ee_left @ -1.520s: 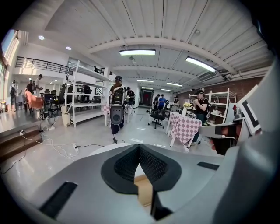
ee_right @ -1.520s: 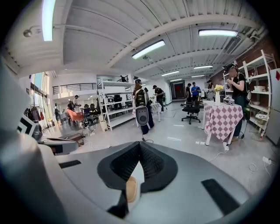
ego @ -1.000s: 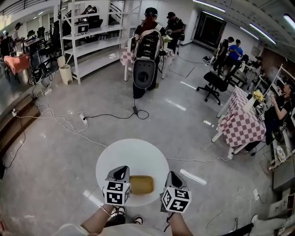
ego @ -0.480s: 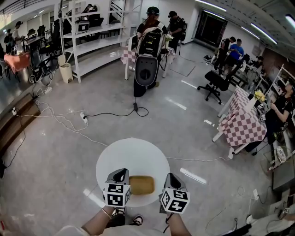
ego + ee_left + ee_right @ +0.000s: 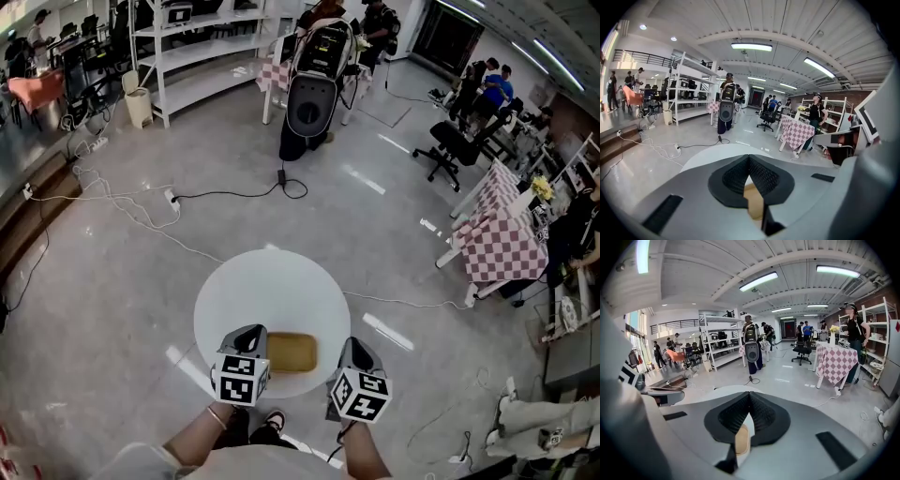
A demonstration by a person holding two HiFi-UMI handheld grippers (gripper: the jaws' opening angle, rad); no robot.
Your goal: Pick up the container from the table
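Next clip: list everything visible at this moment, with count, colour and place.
table: one, white, round, floor centre
container: one, tan, on the table's near side, between the grippers
shelving: one, white, far left
machine: one, black, far centre
office chair: one, black, far right
checked table: one, red-and-white, right
cables: several, black and white, floor left
people: several, background
left gripper: grey, jaws shut, left of container
right gripper: grey, jaws shut, right of container

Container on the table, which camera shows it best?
The head view: the whole tan container lies on the white table between the left gripper and right gripper. Each gripper view shows only a tan sliver past its shut jaws.
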